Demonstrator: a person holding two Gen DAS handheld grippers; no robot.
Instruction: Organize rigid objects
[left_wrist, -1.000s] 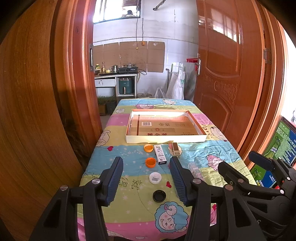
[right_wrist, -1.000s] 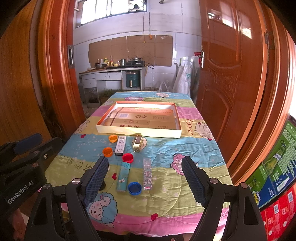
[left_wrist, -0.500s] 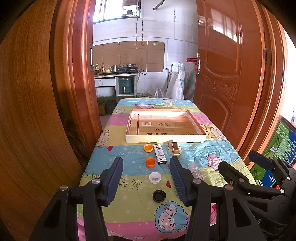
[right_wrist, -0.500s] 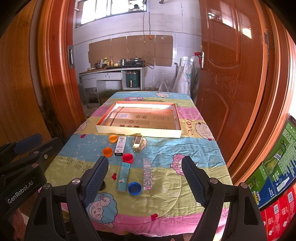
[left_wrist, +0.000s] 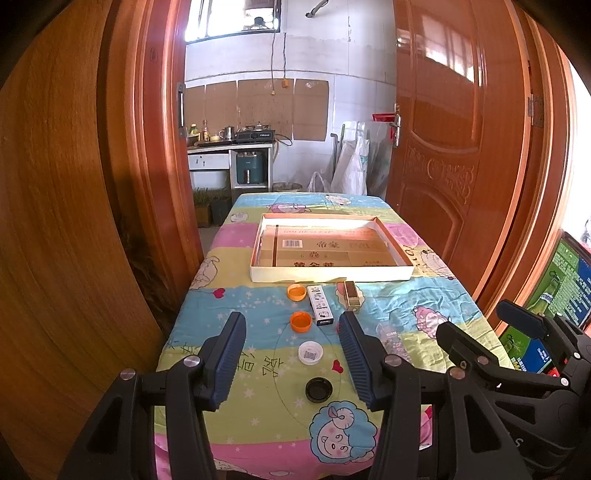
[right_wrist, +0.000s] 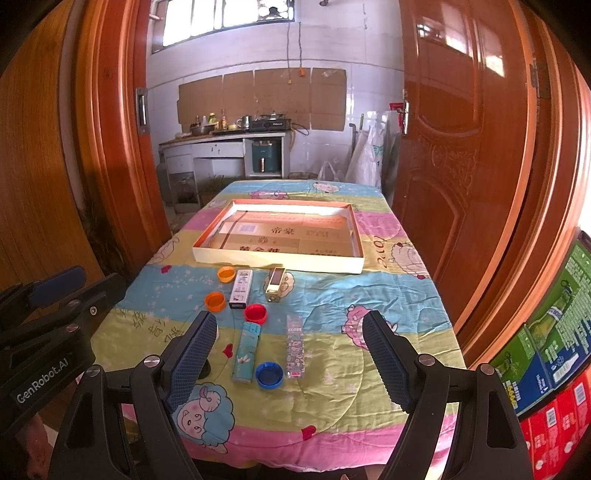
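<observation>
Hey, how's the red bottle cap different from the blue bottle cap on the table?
The red cap lies further up the table, at the far end of the light-blue lighter; the blue cap lies at its near end. The blue cap shows a hollow inside, mouth up; the red cap's facing is unclear. Both are round and lie loose on the cloth.

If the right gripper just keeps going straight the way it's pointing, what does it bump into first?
Probably the blue lighter and the blue bottle cap, which lie on the tablecloth right between the open fingers of the right gripper. Which comes first is hard to judge; depth is unclear.
</observation>
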